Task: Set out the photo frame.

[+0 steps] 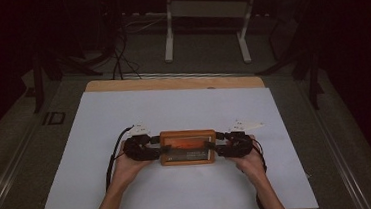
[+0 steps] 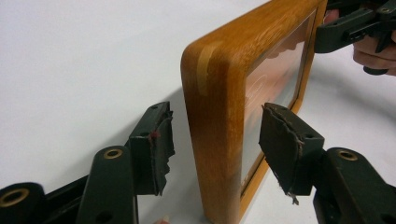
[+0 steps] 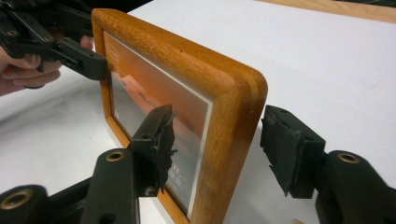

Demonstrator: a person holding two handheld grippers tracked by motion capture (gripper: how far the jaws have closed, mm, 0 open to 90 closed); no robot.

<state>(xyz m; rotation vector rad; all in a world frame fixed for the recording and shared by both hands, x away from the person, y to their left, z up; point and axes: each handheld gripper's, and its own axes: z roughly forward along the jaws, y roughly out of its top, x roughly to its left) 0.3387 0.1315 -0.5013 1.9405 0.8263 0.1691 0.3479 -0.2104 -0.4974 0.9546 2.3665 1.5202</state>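
Observation:
A wooden picture frame (image 1: 187, 147) with an orange photo stands upright on the white sheet, near the table's front. My left gripper (image 1: 154, 146) is at its left end and my right gripper (image 1: 220, 143) at its right end. In the left gripper view the frame's edge (image 2: 219, 116) stands between the open jaws of my left gripper (image 2: 217, 140), with a gap on each side. In the right gripper view my right gripper (image 3: 219, 140) straddles the other edge of the frame (image 3: 233, 107), also open; one pad (image 3: 159, 135) is close to the glass.
A white sheet (image 1: 174, 110) covers most of the wooden table (image 1: 172, 83). Beyond the far edge are a white table stand (image 1: 168, 35) and dark cables (image 1: 119, 54) on the floor. A person's hands hold both grippers from the front edge.

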